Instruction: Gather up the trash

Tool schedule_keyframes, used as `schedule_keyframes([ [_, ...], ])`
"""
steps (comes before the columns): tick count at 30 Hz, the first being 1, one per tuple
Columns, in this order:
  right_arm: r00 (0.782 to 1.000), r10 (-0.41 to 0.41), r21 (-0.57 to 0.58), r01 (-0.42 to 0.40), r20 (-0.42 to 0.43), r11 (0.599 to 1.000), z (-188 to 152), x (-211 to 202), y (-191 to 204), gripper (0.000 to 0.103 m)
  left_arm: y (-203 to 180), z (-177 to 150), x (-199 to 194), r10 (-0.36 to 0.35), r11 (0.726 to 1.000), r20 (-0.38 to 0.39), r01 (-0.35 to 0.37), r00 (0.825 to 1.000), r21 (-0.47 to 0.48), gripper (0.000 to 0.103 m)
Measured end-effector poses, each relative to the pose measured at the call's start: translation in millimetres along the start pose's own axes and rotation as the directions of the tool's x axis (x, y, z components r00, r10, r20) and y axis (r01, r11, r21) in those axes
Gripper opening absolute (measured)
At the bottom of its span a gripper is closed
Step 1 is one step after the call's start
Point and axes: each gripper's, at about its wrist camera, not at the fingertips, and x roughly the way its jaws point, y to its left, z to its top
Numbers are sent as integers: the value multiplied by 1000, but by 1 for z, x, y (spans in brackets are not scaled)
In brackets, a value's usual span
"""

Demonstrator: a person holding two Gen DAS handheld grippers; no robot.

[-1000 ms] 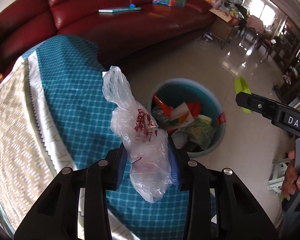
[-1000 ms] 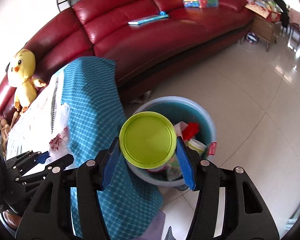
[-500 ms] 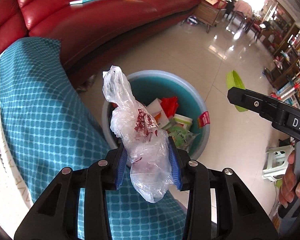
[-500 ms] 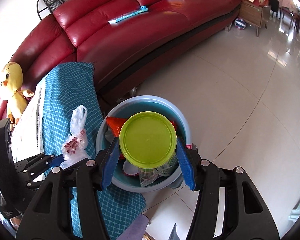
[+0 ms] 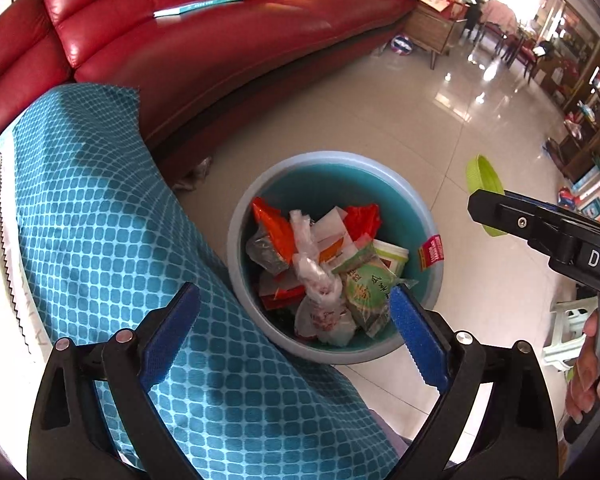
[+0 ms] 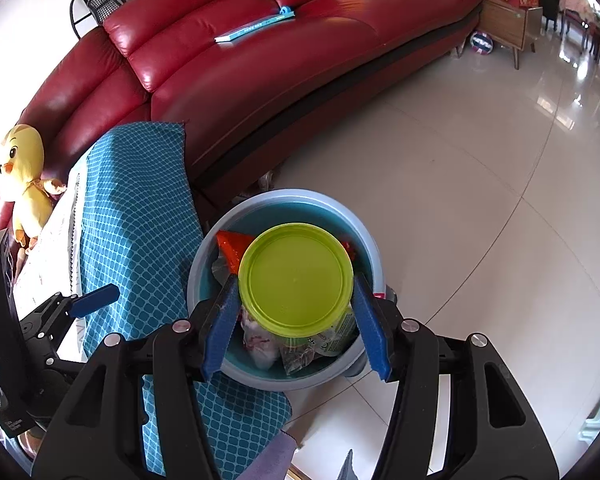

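Left gripper (image 5: 294,326) gapes wide, empty, above the bin (image 5: 382,164) rim; the bag (image 5: 320,300) lies inside. Right gripper (image 6: 296,320) clamps the lid (image 6: 296,280) over the bin, open floor (image 6: 480,200) rightward.

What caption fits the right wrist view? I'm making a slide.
Right gripper holds a green lid above the blue trash bin, beside the teal-draped table.

In the right wrist view the green lid (image 6: 296,280) hides most of the trash in the bin (image 6: 364,236); the yellow duck toy's (image 6: 22,176) lower body is cut off by the left claw's body.
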Motion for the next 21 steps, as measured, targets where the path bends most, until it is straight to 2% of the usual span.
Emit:
schedule_keyframes([
  [7,999,26,-36,-27,-35,999,0,10,17,54,18,-18,-11,12,1000,-14,-12,1000,-26,99],
  [8,999,30,-46,-32,-44,998,0,13,20,56,21,-20,-12,13,999,-18,-14,1000,-31,99],
  [9,998,34,-50,-36,-49,998,0,14,23,63,23,-23,-14,17,999,-16,-17,1000,-36,99],
  [11,998,40,-50,-42,-49,998,-1,15,27,71,28,-28,-18,37,998,-7,-37,999,-51,99],
  [16,998,39,-37,-41,-52,998,-5,14,31,76,39,-39,-21,37,996,-42,-41,998,-79,99],
  [21,998,29,-57,-31,-48,998,-12,7,36,93,46,-50,-24,40,994,-54,-45,998,-100,99],
])
